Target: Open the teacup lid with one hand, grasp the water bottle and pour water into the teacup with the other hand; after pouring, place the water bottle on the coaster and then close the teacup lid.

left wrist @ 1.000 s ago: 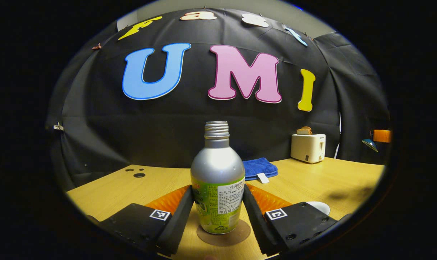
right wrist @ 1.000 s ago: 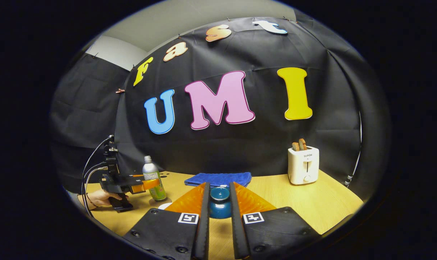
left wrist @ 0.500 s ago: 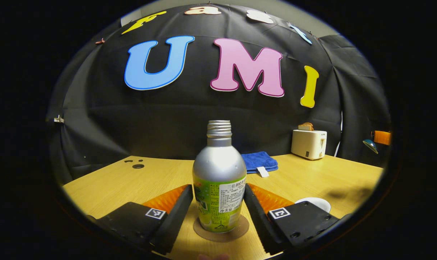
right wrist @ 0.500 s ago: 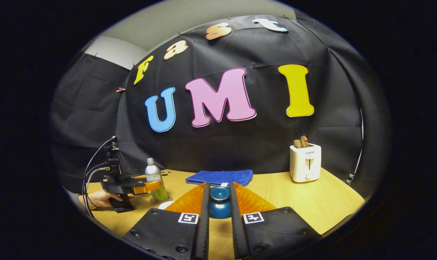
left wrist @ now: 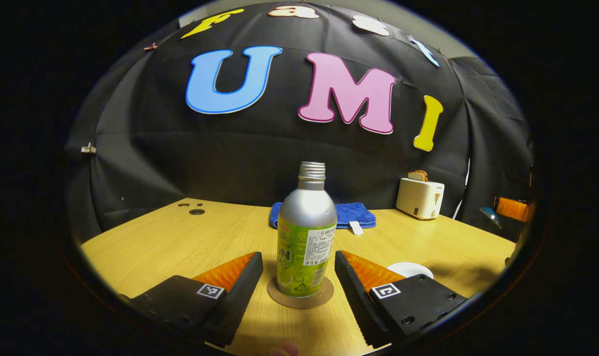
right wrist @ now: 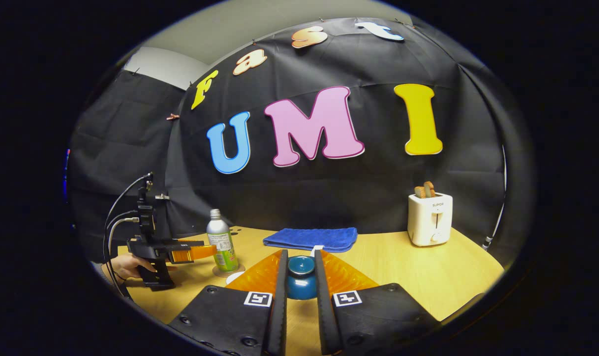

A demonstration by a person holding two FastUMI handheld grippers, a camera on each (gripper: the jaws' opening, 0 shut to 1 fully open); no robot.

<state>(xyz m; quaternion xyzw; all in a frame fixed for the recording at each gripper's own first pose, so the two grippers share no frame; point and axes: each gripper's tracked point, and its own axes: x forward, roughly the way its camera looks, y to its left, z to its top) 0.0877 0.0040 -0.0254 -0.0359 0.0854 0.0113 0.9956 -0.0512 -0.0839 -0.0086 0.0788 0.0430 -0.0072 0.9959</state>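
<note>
water bottle (left wrist: 306,236): upright on coaster (left wrist: 300,296), desk (left wrist: 180,242) centre; left hand-held gripper (left wrist: 299,269): fingers spread, clear of bottle at 9 and 3 o'clock; right hand-held gripper (right wrist: 300,277): clamped on teacup lid (right wrist: 300,277); blue towel (right wrist: 310,238) at 12 o'clock.

A light wooden table (right wrist: 428,277) is backed by a black cloth wall (right wrist: 329,198); a pale plaster wall (right wrist: 259,24) is seen above.

Recording booth, cloth wall (right wrist: 329,207), table (right wrist: 378,262), toaster (right wrist: 430,220)
</note>
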